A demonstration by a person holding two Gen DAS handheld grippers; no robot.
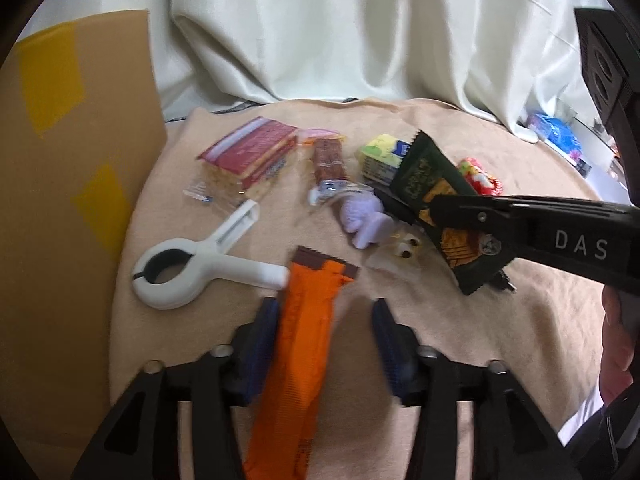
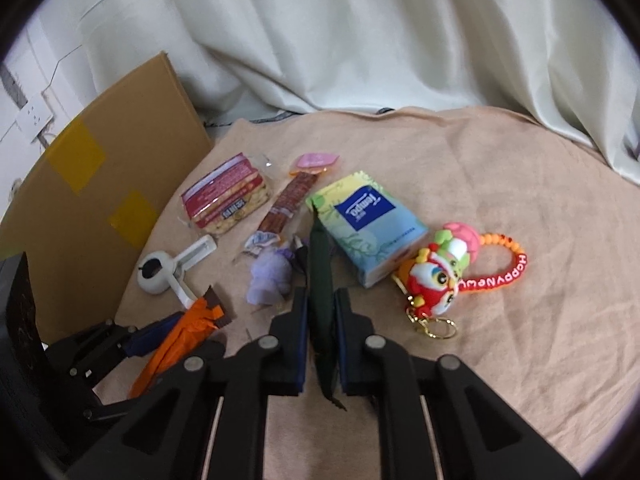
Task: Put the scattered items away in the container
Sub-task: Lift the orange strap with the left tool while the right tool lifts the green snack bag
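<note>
An orange snack packet (image 1: 304,344) lies between the fingers of my left gripper (image 1: 326,312), whose jaws stand apart around it; it also shows in the right wrist view (image 2: 180,336). My right gripper (image 2: 322,304) is shut on a dark green packet (image 2: 322,280), held edge-on above the cloth; the left wrist view shows that packet (image 1: 436,196) clamped at its lower half. The cardboard box (image 1: 68,184) stands at the left (image 2: 116,184).
On the beige cloth (image 2: 500,200) lie a white clamp (image 1: 192,264), a red cracker pack (image 1: 252,152), a sausage stick (image 2: 290,200), a purple toy (image 1: 364,216), a tissue pack (image 2: 368,224) and a red doll keychain (image 2: 440,276). A white curtain (image 2: 360,40) hangs behind.
</note>
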